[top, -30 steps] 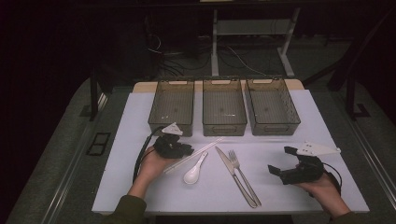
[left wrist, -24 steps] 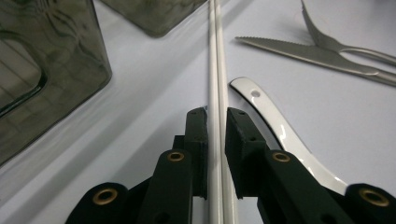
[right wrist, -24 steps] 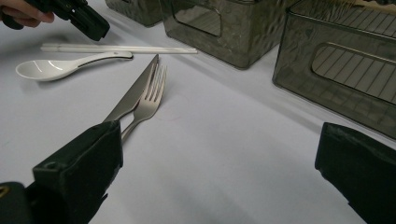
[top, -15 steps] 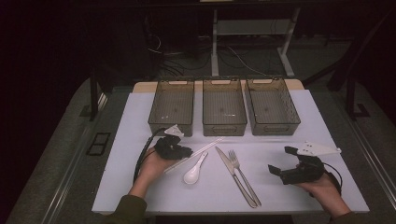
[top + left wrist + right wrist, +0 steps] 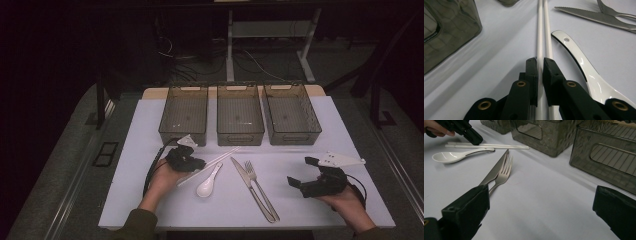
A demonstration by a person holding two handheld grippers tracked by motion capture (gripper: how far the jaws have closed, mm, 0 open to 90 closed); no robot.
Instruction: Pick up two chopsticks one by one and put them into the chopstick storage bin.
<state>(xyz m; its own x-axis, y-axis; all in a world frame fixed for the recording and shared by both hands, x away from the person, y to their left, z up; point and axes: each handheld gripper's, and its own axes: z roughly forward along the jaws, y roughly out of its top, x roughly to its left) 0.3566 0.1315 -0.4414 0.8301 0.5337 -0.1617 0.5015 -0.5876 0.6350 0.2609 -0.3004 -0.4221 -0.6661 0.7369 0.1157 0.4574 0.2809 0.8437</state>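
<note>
Low, left hand-held gripper (image 5: 540, 65) pinching chopstick (image 5: 539, 37) — level

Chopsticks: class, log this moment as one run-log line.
left tongs: shut on chopsticks | right tongs: open, idle | spoon, knife, fork: on table

Chopsticks (image 5: 543, 30) running under the left gripper (image 5: 540, 68), spoon (image 5: 579, 67) bowl seemingly hiding behind it, fork (image 5: 616, 11) cropped.

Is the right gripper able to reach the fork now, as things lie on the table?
Probably yes. The right gripper hovers with jaws wide open, and bare table lies between it and the fork. The knife lies against the fork's side, so a clean grasp may be awkward.
</note>
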